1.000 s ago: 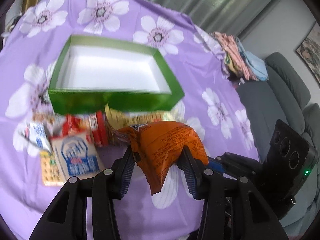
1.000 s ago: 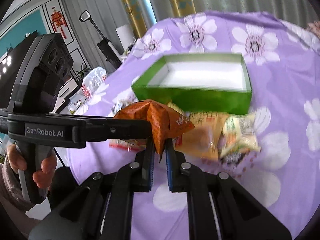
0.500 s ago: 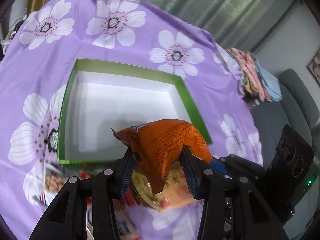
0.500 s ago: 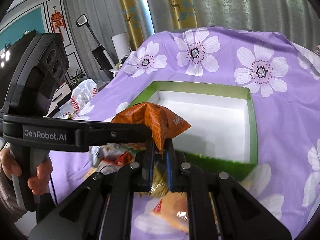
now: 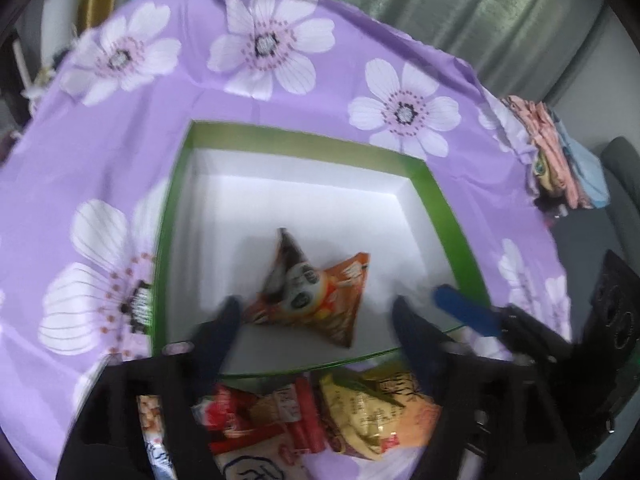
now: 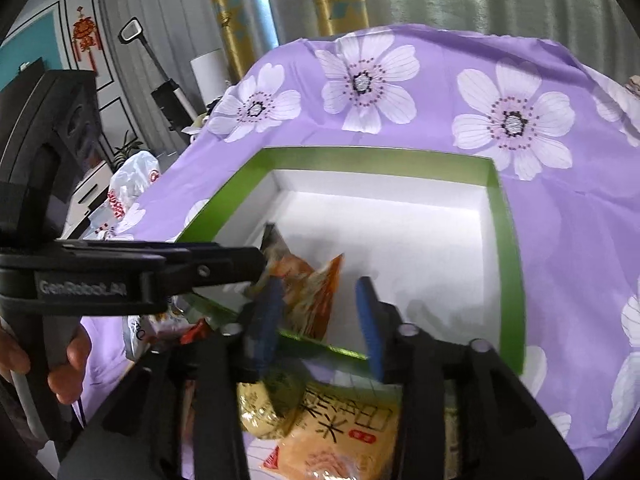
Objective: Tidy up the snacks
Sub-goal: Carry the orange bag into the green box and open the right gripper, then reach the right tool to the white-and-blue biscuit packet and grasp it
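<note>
From the left wrist camera, the orange snack bag (image 5: 316, 292) lies on the white floor of the green box (image 5: 452, 216), near the front wall. It is crinkly and pointed, with dark and white round marks; its print is too blurry to read. The left gripper (image 5: 316, 312) is opening, its fingers spread wide on each side of the bag and not pressing it. More snack packets (image 5: 320, 420) lie in front of the box on the purple flower cloth (image 5: 92, 168).

From the right wrist camera, the right gripper (image 6: 320, 292) is opening too, its blue pads (image 6: 370, 320) apart and the bag (image 6: 308, 292) loose between them. The left gripper (image 6: 224, 268) body reads "GenRobot.AI". A yellow packet (image 6: 332, 428) below shows big Chinese writing.
</note>
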`<state>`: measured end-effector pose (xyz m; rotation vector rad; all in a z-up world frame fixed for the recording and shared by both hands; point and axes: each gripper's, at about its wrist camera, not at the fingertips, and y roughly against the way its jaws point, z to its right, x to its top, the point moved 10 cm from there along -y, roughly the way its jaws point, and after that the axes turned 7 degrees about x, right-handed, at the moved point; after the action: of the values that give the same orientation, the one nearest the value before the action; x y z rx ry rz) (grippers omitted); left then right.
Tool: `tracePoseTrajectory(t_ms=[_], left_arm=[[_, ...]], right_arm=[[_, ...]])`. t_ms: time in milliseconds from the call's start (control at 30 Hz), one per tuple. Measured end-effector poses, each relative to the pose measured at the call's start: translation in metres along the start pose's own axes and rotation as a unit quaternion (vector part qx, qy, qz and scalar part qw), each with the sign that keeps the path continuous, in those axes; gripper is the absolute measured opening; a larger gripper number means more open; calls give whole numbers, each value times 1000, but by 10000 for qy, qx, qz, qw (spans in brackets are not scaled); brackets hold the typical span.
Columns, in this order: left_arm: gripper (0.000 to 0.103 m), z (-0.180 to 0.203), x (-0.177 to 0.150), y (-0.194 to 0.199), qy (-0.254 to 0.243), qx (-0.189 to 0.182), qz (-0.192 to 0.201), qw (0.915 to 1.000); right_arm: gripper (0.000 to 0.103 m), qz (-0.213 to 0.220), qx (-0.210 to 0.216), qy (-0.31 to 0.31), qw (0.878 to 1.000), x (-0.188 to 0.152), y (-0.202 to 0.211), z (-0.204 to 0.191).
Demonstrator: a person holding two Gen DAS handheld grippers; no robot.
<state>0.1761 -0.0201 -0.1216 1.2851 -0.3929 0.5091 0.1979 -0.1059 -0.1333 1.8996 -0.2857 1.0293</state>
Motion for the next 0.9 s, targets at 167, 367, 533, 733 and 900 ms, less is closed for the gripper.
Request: tracePoseTrajectory(t_ms=[167, 367, 533, 733, 900], left_arm=[[85, -4, -1, 25, -231, 405, 358, 9983], [89, -2, -5, 50, -410, 656, 673, 9947], [89, 2, -11, 70, -516, 794, 876, 9916], [89, 7, -18, 93, -590, 865, 1107, 9883], [89, 11, -25, 105, -651, 886, 1198, 9867]], right_arm=[[60, 129, -155, 2, 9998, -6, 22, 1], [73, 353, -203, 29, 9992, -10, 54, -9], [79, 459, -241, 69, 9986, -14, 74, -21], [85, 549, -244, 160, 9981, -21, 93, -38], [88, 574, -207, 195, 9979, -26, 103, -51]])
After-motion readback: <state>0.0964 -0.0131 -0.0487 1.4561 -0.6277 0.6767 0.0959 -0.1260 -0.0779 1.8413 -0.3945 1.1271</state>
